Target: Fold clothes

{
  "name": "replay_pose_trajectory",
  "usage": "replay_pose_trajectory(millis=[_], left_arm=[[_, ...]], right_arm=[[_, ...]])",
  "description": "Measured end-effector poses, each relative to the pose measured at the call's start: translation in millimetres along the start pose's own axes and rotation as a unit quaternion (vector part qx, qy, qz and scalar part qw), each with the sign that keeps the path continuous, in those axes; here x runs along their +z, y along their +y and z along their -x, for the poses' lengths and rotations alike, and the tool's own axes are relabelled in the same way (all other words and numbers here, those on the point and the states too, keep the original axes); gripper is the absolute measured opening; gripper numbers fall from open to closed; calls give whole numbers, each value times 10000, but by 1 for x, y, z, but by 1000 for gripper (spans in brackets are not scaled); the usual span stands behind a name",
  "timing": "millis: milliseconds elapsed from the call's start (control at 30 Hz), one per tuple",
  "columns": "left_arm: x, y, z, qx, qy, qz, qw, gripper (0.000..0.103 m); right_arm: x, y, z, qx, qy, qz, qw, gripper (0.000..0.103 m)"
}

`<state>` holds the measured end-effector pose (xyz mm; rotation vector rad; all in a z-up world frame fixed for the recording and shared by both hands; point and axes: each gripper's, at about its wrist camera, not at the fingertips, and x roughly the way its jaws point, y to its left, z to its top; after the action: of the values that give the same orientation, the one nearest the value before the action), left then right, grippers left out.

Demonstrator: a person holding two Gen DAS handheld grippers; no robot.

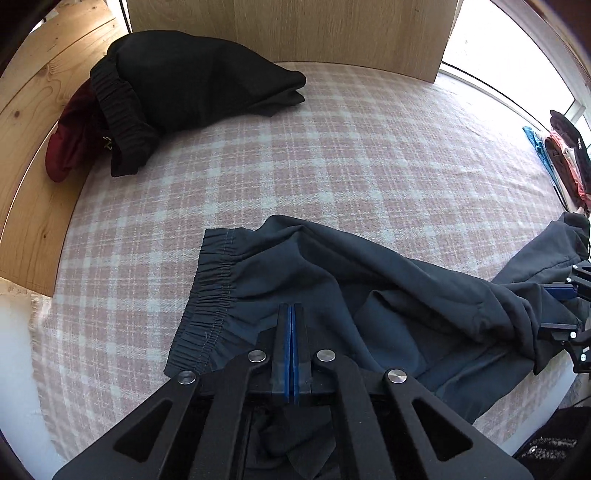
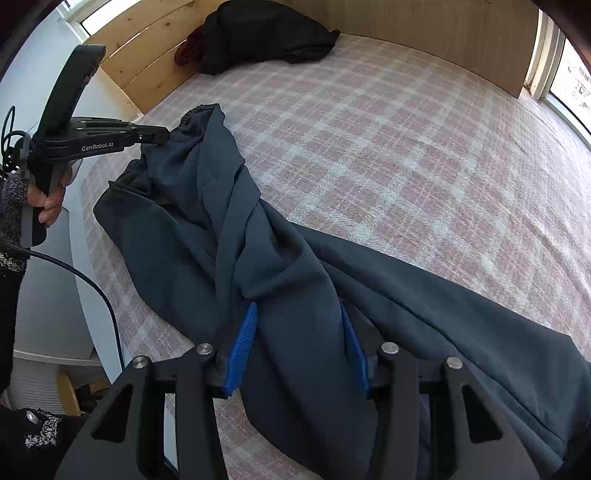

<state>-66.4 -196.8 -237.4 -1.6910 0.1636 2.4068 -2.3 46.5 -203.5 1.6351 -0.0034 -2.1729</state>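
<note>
Dark blue-grey trousers (image 1: pixel 369 295) lie crumpled across the near part of a pink plaid bed cover (image 1: pixel 332 155), their elastic waistband (image 1: pixel 214 288) to the left. My left gripper (image 1: pixel 293 308) is shut, blue pads together, with trouser fabric pinched under it. The right wrist view shows that left gripper (image 2: pixel 164 136) clamped on the waistband and lifting it, so the trousers (image 2: pixel 184 221) hang twisted. My right gripper (image 2: pixel 298 310) is open, its blue pads (image 2: pixel 242 347) standing on either side of a trouser leg. It also shows as the right gripper (image 1: pixel 554 310) at the far right edge.
A black garment (image 1: pixel 184 81) lies on a red one (image 1: pixel 66 147) in the far left corner against the wooden headboard (image 1: pixel 295 26). Folded clothes (image 1: pixel 569 158) are stacked at the right edge by the window. A person's hand (image 2: pixel 48 199) holds the left gripper's handle.
</note>
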Motion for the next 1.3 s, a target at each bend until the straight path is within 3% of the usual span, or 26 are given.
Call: replay_pose_trajectory(millis=[33,167,233,300,400,500,567,633,700,767,867,900,933,967,1000,1033,1233,1300], left_arm=[[-6,4,9,52,-54,19,10000,0],[-31,13,44,658,-193,-48,9976,0],[-40,17,59,781,-234,-9,9967,6],[-44,21,70,756,-282,38,9967,37],[-38,7,73,633,-354,41,9974,46],[-27,-27,64,311,-333,-239,9987,53],[-22,-53,51,294,-232,-563,9977,57],[-15,-73,36,336,-121,-825,9960,57],[-8,-83,22,439,-57,-949,9945,57],[1,-88,5,549,95,-1004,9934,59],[8,-98,-24,516,312,-1145,9916,58],[8,-102,-34,448,400,-1212,9908,49],[8,-105,-35,364,324,-1242,9911,47],[9,-108,-36,279,239,-1270,9912,32],[8,-108,-36,191,256,-1240,9918,6],[7,-108,-37,103,279,-1207,9922,1],[-8,-96,-25,-309,286,-902,9950,1],[-15,-88,-15,-342,216,-751,9964,1]], right_arm=[[0,4,3,65,-9,104,9999,5],[-8,21,38,503,-156,459,9976,5],[-18,31,57,796,-106,665,9946,5],[-32,41,64,976,143,870,9913,5],[-59,46,55,1130,660,1015,9862,5],[-81,37,43,1116,1099,925,9833,6],[-87,25,42,1095,1210,630,9846,9],[-86,10,52,1032,1073,359,9882,12],[-79,-8,71,812,757,184,9936,21],[-69,-25,90,340,367,117,9987,37],[-52,-45,99,-440,-18,168,9989,49],[-48,-51,99,-640,-95,212,9977,49],[-44,-53,94,-730,-95,286,9969,49],[-41,-52,85,-741,-39,382,9965,49],[-38,-50,76,-751,17,477,9960,49],[-35,-49,67,-762,73,573,9954,49],[-18,-41,14,-821,407,1144,9892,49],[-6,-51,18,-969,280,1039,9895,49]])
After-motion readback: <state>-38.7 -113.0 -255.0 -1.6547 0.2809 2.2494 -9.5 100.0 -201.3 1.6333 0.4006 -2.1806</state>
